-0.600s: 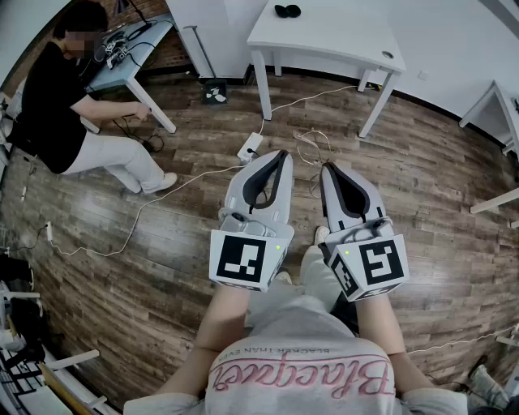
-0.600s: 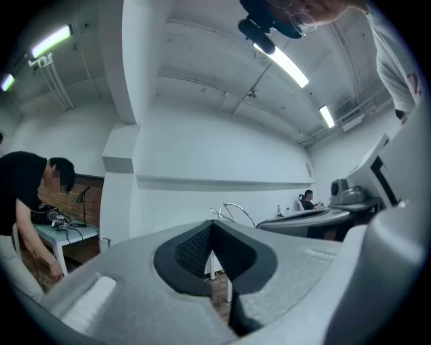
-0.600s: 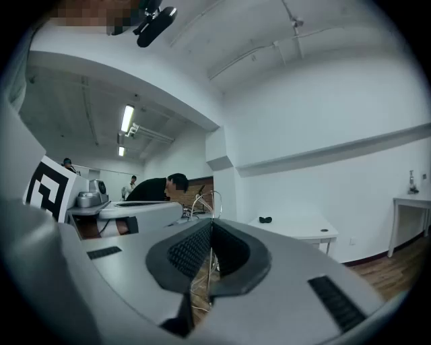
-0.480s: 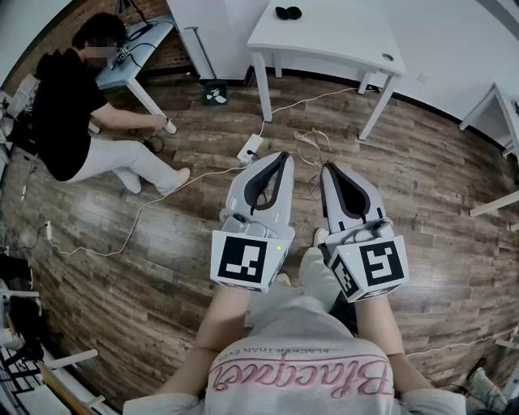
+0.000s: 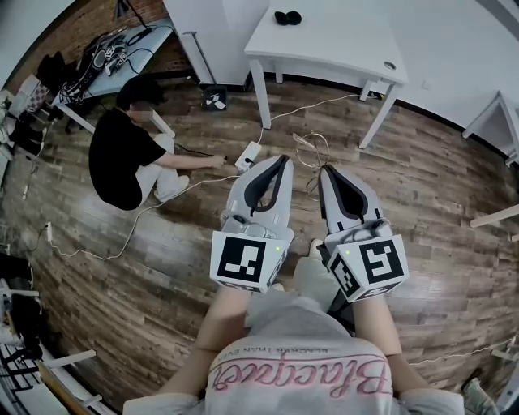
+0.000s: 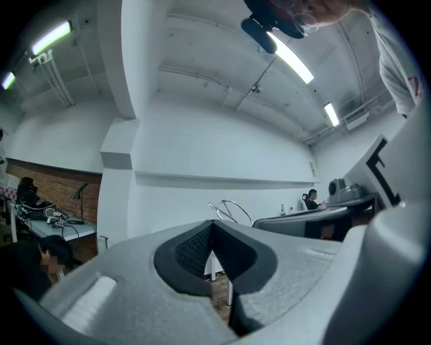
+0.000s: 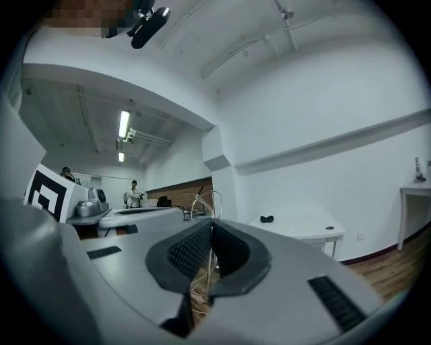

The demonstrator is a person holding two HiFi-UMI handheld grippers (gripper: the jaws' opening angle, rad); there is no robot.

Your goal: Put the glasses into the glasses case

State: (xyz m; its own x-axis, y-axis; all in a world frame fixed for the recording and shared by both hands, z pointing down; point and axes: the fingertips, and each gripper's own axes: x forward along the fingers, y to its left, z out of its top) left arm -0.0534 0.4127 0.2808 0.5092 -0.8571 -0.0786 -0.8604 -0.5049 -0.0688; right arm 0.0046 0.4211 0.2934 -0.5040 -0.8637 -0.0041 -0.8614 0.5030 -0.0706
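Note:
A small black object (image 5: 287,16), glasses or a case, I cannot tell which, lies at the far edge of a white table (image 5: 340,49). It also shows as a dark speck (image 7: 267,219) on that table in the right gripper view. My left gripper (image 5: 283,158) and right gripper (image 5: 326,170) are held side by side at waist height over the wooden floor, well short of the table. Both are shut, with the jaw tips meeting and nothing between them, as the left gripper view (image 6: 213,226) and the right gripper view (image 7: 211,222) show.
A person (image 5: 130,154) crouches on the floor at the left, reaching to a white power strip (image 5: 248,151). Loose cables (image 5: 312,146) lie between me and the table. A cluttered desk (image 5: 122,44) stands at the far left, and another white table (image 5: 507,105) at the right.
The person at the left has left the desk and now crouches by the power strip. My two grippers have hardly moved and stay shut.

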